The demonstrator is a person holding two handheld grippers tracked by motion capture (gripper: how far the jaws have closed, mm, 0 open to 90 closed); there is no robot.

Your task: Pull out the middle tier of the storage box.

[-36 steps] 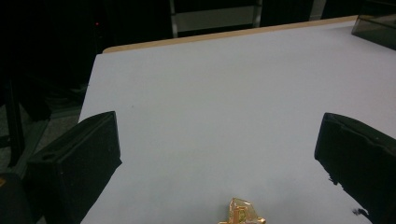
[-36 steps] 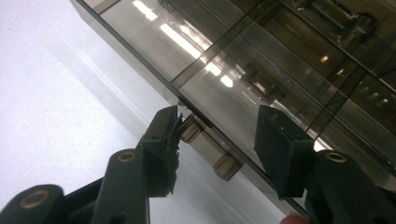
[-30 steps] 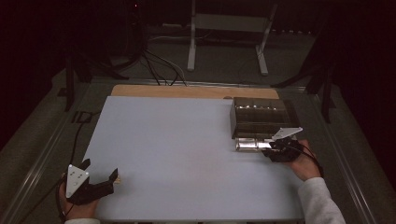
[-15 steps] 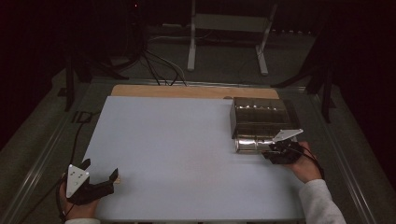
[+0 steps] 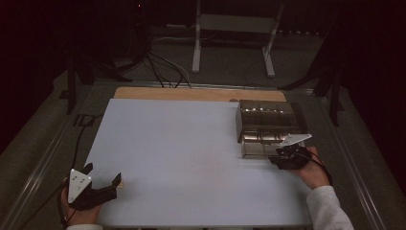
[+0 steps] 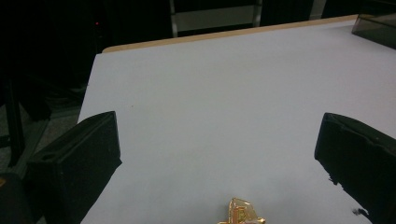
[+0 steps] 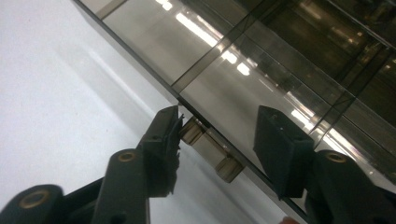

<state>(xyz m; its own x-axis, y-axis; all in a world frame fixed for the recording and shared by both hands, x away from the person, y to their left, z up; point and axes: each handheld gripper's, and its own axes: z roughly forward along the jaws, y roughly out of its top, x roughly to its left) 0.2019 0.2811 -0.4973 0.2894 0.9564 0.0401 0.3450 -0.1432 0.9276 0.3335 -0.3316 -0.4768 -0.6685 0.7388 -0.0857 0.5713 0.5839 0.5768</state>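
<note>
On the far right of the white worktop [image 5: 182, 158] we see one smoky, clear plastic box [image 5: 268, 120] with a drawer [image 5: 258, 146] pulled out toward the near side; dividers split the box into compartments, and we cannot tell whether anything lies in them. We count one box, two sets of tongs and one small gold-coloured metal piece [image 6: 243, 213]. The right tongs [image 5: 282, 158] sit at the drawer's near right corner, their jaws having just been opening; they stand apart on either side of the drawer's small handle [image 7: 210, 151], one pad just beside it, not clamped. The left tongs [image 5: 103, 179] rest at the near left corner of the worktop, jaws wide apart, gripping nothing. The handle is plain in the right gripper view, while the left gripper view brings up the gold piece lying between the left jaws.
</note>
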